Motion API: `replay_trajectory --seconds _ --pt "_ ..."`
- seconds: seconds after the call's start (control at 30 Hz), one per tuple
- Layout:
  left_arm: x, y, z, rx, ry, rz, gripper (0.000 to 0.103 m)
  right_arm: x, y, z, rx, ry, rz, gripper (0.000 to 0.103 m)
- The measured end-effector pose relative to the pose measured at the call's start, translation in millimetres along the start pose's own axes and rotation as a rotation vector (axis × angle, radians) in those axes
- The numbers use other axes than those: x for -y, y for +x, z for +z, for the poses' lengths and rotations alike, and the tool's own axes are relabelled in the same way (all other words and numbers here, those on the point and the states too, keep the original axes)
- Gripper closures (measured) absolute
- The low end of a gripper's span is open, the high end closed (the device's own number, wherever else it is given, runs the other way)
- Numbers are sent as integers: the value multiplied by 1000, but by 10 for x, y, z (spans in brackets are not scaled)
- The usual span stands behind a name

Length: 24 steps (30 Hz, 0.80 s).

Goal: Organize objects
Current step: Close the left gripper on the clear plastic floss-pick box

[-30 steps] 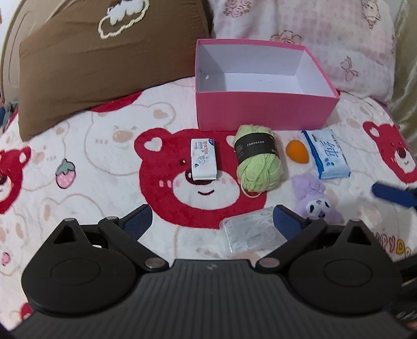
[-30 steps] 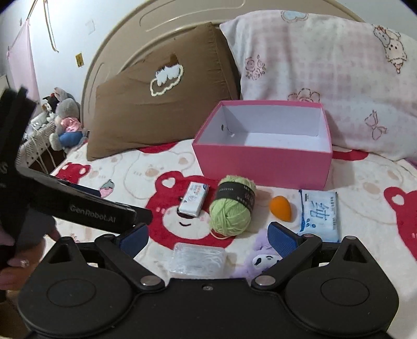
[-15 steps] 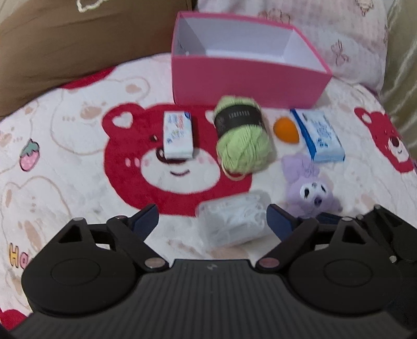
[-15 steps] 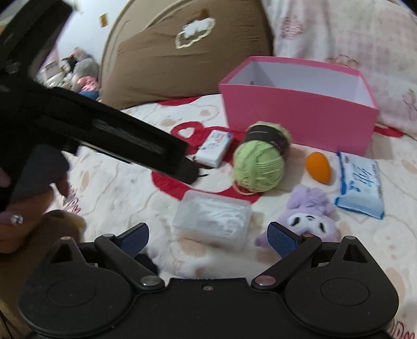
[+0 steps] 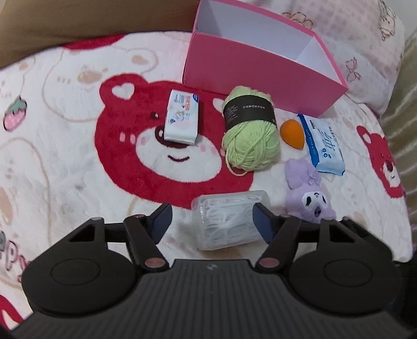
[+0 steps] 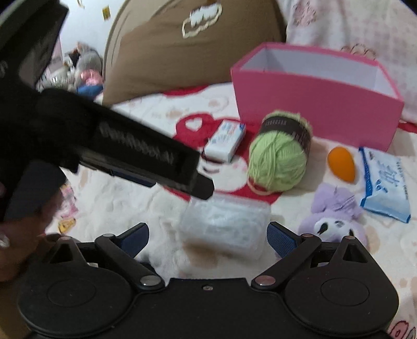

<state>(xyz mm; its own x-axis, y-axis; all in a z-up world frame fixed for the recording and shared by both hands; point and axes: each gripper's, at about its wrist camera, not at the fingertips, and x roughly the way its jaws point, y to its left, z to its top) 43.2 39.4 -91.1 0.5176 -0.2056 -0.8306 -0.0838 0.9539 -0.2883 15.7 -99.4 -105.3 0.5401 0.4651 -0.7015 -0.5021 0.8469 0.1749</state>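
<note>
A clear plastic box (image 5: 229, 219) of white sticks lies on the bear blanket. My left gripper (image 5: 212, 221) straddles it with the jaws closing; the right pad (image 5: 263, 224) is at the box's edge and the left pad (image 5: 161, 221) stands clear. My right gripper (image 6: 208, 238) hangs open around the same clear box (image 6: 224, 224). The left gripper's black body (image 6: 130, 153) reaches in from the left above it. Beyond lie green yarn (image 5: 250, 138), a white tissue pack (image 5: 182, 117), an orange sponge (image 5: 292, 133), blue wipes (image 5: 323, 143), a purple plush (image 5: 310, 195) and an open pink box (image 5: 260, 70).
A brown pillow (image 6: 187, 44) and a pink patterned pillow (image 6: 351, 23) stand behind the pink box (image 6: 312, 112). A person's hand (image 6: 15, 247) holds the left gripper at the frame's left edge. Soft toys (image 6: 86, 67) sit beside the bed at far left.
Both grippers have sunk toward the clear box, which now lies between each pair of fingers. The left jaws have narrowed. The left gripper's body has swung further into the right wrist view.
</note>
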Motion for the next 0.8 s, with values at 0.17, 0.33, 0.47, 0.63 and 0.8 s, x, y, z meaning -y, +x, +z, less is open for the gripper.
replay_trajectory --seconds 0.17,0.33,0.47,0.63,0.8 --pt "-77 172 -53 -20 -24 -1 43 127 190 -11 -60 78 -4 4" --pt "-185 287 -96 -17 -91 -30 54 150 223 -34 -55 112 -2 8" --pt "-175 344 -128 -24 -108 -69 71 227 306 -97 -67 192 -2 19" --pt "-184 368 -148 -7 -113 -64 72 264 333 -107 -57 214 -4 20" --pt "-217 442 -142 -11 -137 -58 63 269 452 -87 -86 218 16 9"
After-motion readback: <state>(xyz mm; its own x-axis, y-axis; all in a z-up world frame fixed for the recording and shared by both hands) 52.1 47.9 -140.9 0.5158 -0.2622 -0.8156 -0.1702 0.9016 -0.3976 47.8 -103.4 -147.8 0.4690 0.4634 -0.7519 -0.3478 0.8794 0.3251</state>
